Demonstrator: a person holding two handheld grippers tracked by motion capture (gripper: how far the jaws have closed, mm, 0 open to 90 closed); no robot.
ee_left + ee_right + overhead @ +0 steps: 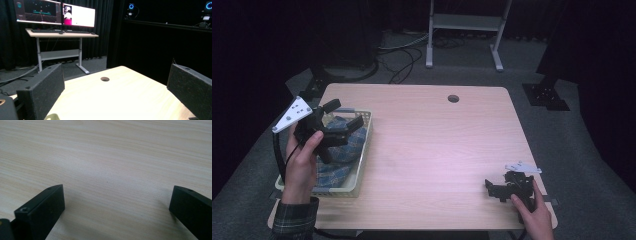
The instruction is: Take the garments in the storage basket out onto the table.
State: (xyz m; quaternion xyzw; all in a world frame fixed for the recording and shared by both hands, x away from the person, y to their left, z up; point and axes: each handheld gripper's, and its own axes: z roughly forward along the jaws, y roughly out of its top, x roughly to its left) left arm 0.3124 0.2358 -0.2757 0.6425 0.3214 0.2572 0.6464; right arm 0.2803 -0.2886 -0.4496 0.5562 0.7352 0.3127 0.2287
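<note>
A pale plastic basket (363, 161) stands at the left side of the wooden table (437, 150), with a blue plaid cloth (337, 169) bunched inside it. My left gripper (344, 114) hovers over the basket in the person's left hand, open, nothing between its jaws. In the left gripper view, my left gripper (116, 83) looks across the bare tabletop toward a round cable hole (105, 79). My right gripper (493, 190) rests low at the table's front right corner, open and empty. In the right gripper view, my right gripper (117, 200) has bare wood between its jaws.
The cable hole (453, 98) lies near the table's far edge. Beyond the table stands a desk frame (464, 22) with cables on the floor. A desk with lit monitors (55, 13) shows in the left gripper view. A black stand base (546, 96) sits on the floor at the right.
</note>
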